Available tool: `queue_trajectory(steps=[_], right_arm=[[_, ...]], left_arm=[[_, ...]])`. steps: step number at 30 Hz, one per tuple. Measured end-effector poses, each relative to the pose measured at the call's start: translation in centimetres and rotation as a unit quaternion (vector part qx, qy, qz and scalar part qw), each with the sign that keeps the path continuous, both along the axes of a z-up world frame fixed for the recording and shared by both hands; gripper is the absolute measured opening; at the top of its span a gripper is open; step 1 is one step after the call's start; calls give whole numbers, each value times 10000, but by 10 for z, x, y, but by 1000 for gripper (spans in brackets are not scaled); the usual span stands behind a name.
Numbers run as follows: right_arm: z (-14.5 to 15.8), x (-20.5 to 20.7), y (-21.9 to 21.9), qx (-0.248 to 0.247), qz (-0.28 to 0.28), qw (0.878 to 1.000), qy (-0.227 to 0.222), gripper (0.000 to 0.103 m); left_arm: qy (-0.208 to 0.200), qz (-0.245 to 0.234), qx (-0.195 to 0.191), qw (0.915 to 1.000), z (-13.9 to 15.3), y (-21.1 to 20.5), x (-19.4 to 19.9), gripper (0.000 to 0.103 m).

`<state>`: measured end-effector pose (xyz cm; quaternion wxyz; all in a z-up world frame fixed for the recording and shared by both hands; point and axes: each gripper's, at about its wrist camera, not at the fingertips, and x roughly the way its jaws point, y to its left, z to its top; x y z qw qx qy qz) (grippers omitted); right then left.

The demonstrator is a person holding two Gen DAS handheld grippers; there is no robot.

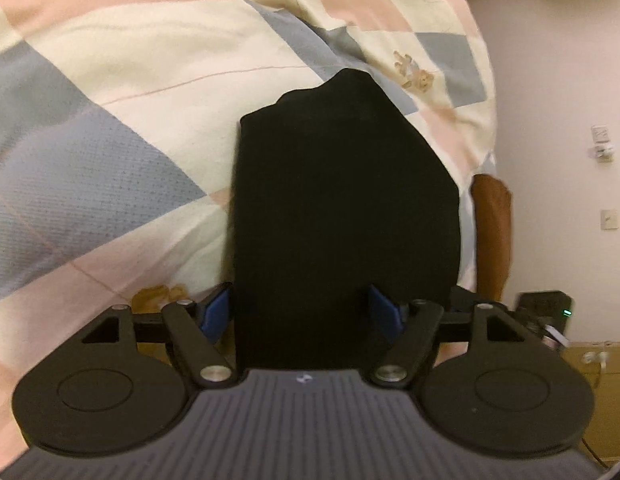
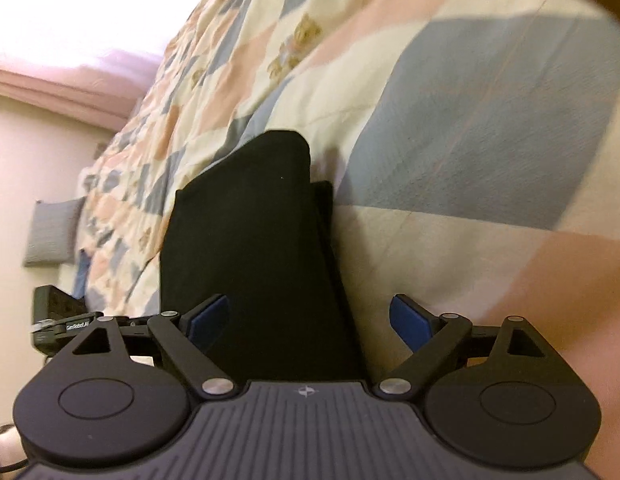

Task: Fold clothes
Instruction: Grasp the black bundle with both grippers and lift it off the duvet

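Note:
A black garment lies folded into a narrow stack on the patchwork quilt. In the left wrist view my left gripper is open, its blue pads on either side of the garment's near end. In the right wrist view the same black garment shows two stacked layers. My right gripper is open, its left pad over the cloth and its right pad over the quilt. Neither gripper holds anything.
The quilt covers a bed and drops off at its edge beside a pale wall. A brown post stands by that edge. The other gripper's black body shows at far left. A grey pillow lies far off.

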<state>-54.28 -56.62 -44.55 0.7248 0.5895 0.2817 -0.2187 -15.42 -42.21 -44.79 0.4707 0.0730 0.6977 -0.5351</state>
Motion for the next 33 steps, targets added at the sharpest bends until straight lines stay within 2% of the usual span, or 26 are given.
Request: queue_trajectory(steps=[3, 6, 7, 12, 13, 14, 15, 16, 17, 20, 22, 25, 27, 29, 33], right_arm=[[-14, 7, -10, 204, 241, 9993, -211, 90], [-25, 16, -12, 542, 451, 9961, -524, 69], [-28, 20, -11, 565, 524, 9958, -499, 68], [-38, 27, -13, 673, 574, 9938, -673, 72], [-40, 31, -12, 668, 593, 9935, -699, 71], [-41, 34, -11, 661, 612, 9934, -717, 67], [-42, 36, -10, 667, 596, 9934, -723, 51], [-42, 35, -8, 716, 493, 9932, -776, 45], [-42, 33, -5, 746, 388, 9931, -823, 43], [-28, 22, 9, 685, -19, 9932, -946, 38], [-18, 13, 22, 657, -359, 9916, -1057, 38], [2, -11, 46, 590, -1112, 9842, -1242, 37], [19, -33, 60, 496, -1777, 9736, -1343, 37], [36, -58, 72, 352, -2452, 9585, -1412, 37], [75, -105, 82, -236, -3654, 9211, -1325, 37]], left_arm=[[319, 40, -75, 9995, -8, -4, -1, 69], [239, -140, -131, 9995, -9, -11, -4, 65], [197, -207, -145, 9995, -8, -12, -5, 62], [235, -215, -93, 9994, -17, -16, -4, 58], [157, -233, -87, 9996, -16, -17, -5, 52], [27, -292, -98, 9995, -11, -18, -7, 43], [-64, -361, -123, 9993, -6, -20, -8, 40], [-95, -427, -154, 9989, 0, -21, -10, 32], [-141, -520, -196, 9984, 9, -25, -13, 27], [-436, -948, -381, 9938, 36, -37, -21, 22], [-515, -1251, -601, 9890, 56, -59, -34, 20], [-526, -1733, -924, 9791, 82, -99, -55, 20], [-421, -2241, -1215, 9661, 95, -133, -83, 20], [-327, -2772, -1516, 9482, 108, -167, -115, 21], [-135, -3715, -2168, 9027, 136, -233, -195, 21]])
